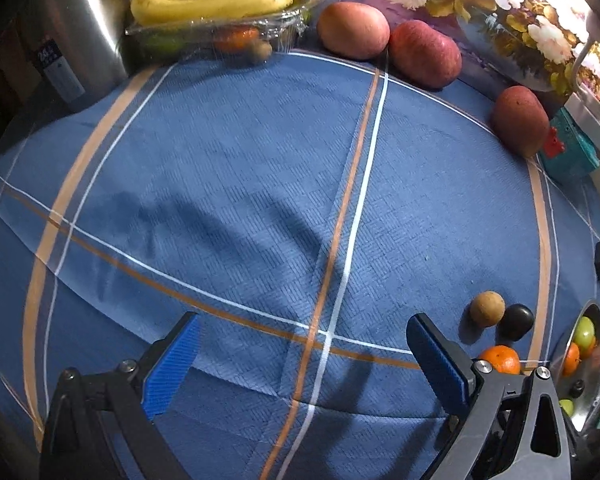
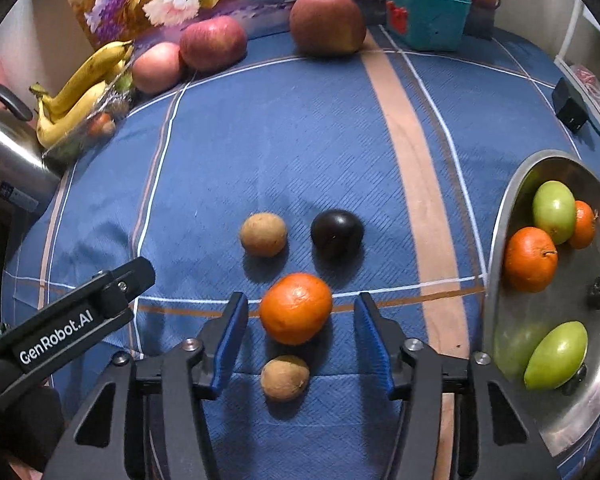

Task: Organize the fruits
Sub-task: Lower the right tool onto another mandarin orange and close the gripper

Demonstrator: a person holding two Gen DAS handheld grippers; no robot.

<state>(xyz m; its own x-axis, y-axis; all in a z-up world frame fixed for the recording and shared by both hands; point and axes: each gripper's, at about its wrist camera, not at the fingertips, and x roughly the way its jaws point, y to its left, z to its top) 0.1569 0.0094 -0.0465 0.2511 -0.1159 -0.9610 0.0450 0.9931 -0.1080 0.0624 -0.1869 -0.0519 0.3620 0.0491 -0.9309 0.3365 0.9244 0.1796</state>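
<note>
Right wrist view alone shows a brown fruit below the orange

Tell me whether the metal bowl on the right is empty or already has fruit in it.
Not empty. The metal bowl holds two oranges, a round green fruit and another green fruit nearer the camera.

"GenRobot.AI" stands in white letters on the black body of the left hand-held gripper, seen from the right wrist view. The label on the steel kettle carries small print too blurred to read.
</note>
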